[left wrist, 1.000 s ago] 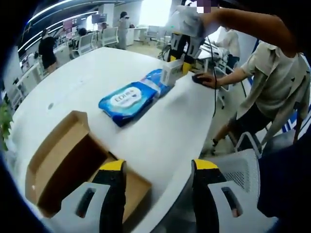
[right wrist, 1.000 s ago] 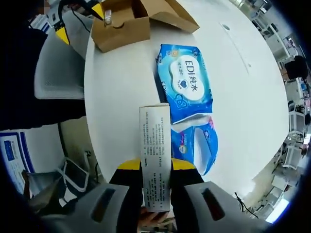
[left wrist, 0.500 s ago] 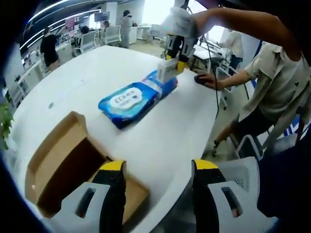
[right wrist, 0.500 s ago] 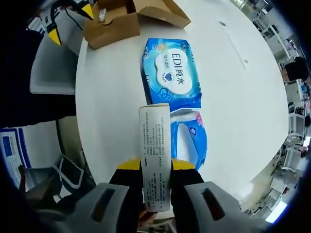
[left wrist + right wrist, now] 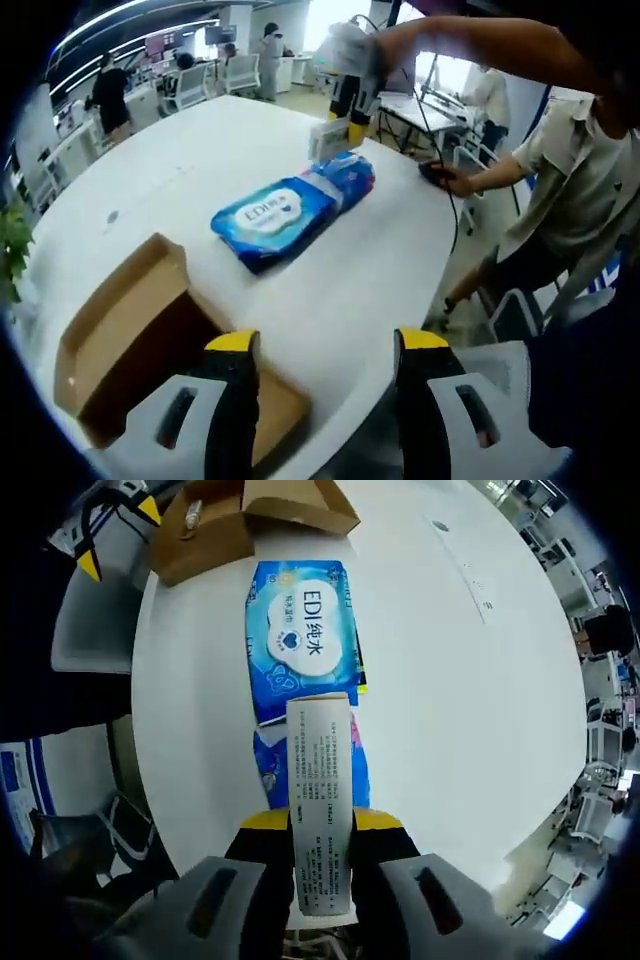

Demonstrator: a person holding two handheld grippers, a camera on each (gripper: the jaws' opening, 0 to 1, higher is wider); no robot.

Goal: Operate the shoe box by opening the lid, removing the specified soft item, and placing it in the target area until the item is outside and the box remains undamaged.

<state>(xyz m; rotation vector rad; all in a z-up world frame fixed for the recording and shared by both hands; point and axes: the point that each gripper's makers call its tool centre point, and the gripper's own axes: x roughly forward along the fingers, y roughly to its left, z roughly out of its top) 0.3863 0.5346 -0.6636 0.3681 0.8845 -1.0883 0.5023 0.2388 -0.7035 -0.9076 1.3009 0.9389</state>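
The big white counter [image 5: 150, 170] carries everything here. At 7 o'clock in the left gripper view sits the brown shoe box [image 5: 130, 340], flaps open, interior looking bare; in the right gripper view it lies up at 11 o'clock [image 5: 205, 530]. The lid step looks done.

Mid-counter lies a blue wet-wipes pack [image 5: 272, 215], labelled EDI, with a second blue pack [image 5: 345, 172] touching its far end. Those soft items are outside the box already.

The right hand-held gripper [image 5: 320, 830] is clamped on a small white printed carton [image 5: 320, 810], held above the nearer blue pack [image 5: 310, 770]. From the left gripper view, that gripper [image 5: 345, 105] and carton [image 5: 330, 138] hang at 12 o'clock over the packs.

The left hand-held gripper [image 5: 322, 345] stands wide, holding nothing, at the counter's near edge beside the box.

My read: this is the placing step. The next move calls for bringing the carton down onto bare counter beside the packs, not on top, then releasing.

Around: a seated person [image 5: 570, 190] at 3 o'clock reaching to the counter edge, a white mesh chair [image 5: 510, 350] at 5 o'clock, office desks beyond. The packs crowd the drop spot.
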